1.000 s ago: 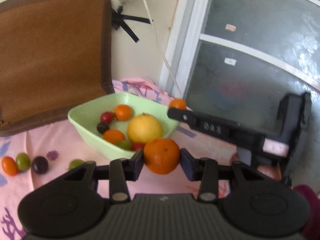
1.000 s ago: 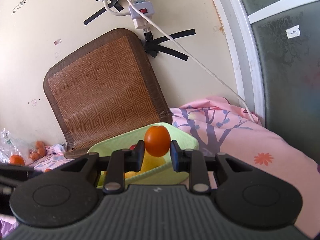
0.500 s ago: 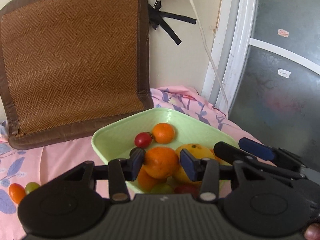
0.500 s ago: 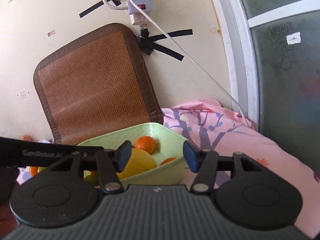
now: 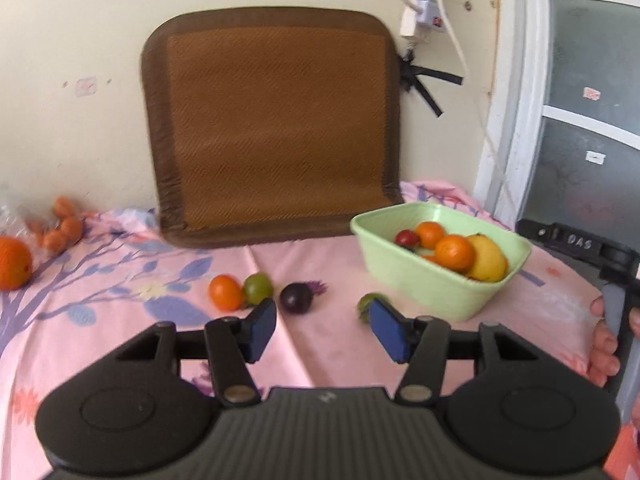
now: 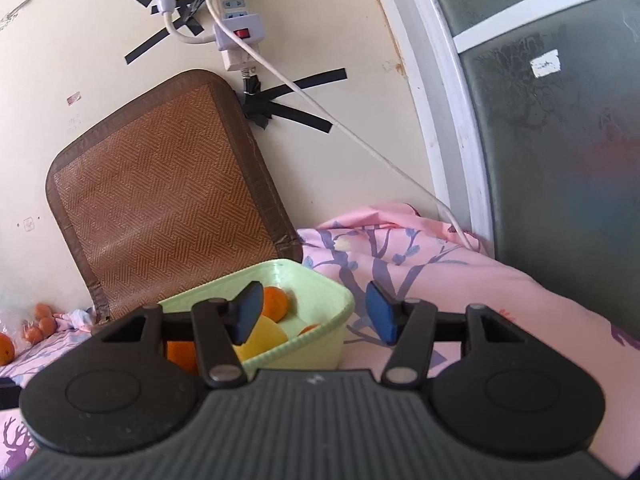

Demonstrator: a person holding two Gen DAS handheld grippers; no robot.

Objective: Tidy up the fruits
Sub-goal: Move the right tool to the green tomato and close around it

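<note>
On the pink floral cloth sits a pale green rectangular bowl, already holding fruit: a glossy orange on top, a yellow lemon-like fruit pressed against its right side, a smaller tangerine behind, and a small red tomato touching that tangerine. More fruit lies under them, too hidden to name.

Loose on the cloth to the left of the bowl lie an orange cherry tomato touching a green one, a dark purple one just beside them, and a greenish fruit near the bowl's front corner, half covered by a blue pad. Far left, a big orange lies at the frame's edge, with a cluster of small tangerines against the wall beyond it.

The left gripper hangs over the cloth in front of the loose tomatoes; its jaws have just been opening and stand apart with nothing between them. The right gripper is at the bowl's near right corner, jaws apart and empty, the left pad over the rim. A brown woven mat leans on the wall behind.
</note>
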